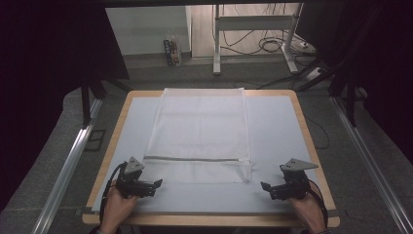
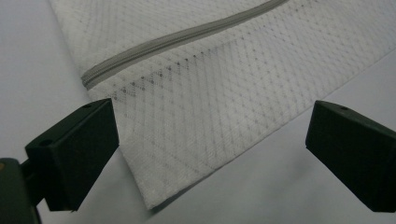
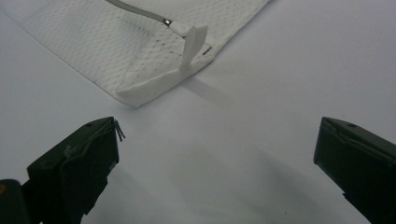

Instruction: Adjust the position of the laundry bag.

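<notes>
Pale surface (image 1: 272,146) carries a mesh bag (image 1: 199,131) between the open left hand-held gripper (image 1: 157,184) and the open right hand-held gripper (image 1: 265,186). Step: approach. Next: each likely pinches its nearest corner.

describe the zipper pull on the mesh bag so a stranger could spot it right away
On the pale table lies a white mesh bag with a grey zipper across its near end. Follow that zipper to its right end, towards the right gripper: the zipper pull is the small shiny metal piece beside an upright white tab.
</notes>
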Demonstrator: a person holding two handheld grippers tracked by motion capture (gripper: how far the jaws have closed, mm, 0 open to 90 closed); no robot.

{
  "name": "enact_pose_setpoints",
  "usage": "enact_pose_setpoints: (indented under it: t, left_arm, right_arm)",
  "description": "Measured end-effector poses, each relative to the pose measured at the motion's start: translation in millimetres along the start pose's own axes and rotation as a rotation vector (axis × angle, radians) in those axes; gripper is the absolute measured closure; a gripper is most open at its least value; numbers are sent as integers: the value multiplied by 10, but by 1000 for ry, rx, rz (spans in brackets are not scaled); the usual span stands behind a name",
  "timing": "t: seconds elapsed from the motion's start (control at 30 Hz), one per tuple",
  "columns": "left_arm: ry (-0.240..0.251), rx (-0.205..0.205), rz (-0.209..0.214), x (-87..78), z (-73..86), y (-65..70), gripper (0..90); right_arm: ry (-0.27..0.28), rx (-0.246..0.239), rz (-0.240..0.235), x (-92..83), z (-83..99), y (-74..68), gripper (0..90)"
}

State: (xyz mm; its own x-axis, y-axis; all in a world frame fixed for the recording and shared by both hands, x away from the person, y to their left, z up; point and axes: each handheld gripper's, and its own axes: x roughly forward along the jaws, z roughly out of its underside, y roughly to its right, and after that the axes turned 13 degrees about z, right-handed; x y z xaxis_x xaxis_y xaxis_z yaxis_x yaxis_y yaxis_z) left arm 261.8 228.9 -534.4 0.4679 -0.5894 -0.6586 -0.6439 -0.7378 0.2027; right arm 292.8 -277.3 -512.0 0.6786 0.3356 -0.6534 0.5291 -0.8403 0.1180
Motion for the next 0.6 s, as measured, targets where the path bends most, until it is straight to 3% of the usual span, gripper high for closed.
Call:
enact_pose_setpoints:
  t: [0.23, 0.33, 0.4, 0.6]
  left_arm:
    - [34, -16, 7, -3, 5, -24, 34]
    - [36, -21, 14, 0, 3, -28, 34]
    - [23, -18, 12, 13, 4, -28, 33]
    - [-15, -12, 24, 65, 5, -20, 32]
  right_arm:
    - [3, -7, 22, -26, -13, -11, 0]
    - [2, 32, 8, -26, -11, 0, 0]
    - [-3, 62, -9, -25, -13, 18, 0]
    - [-1, 67, -5, -35, -16, 30, 0]
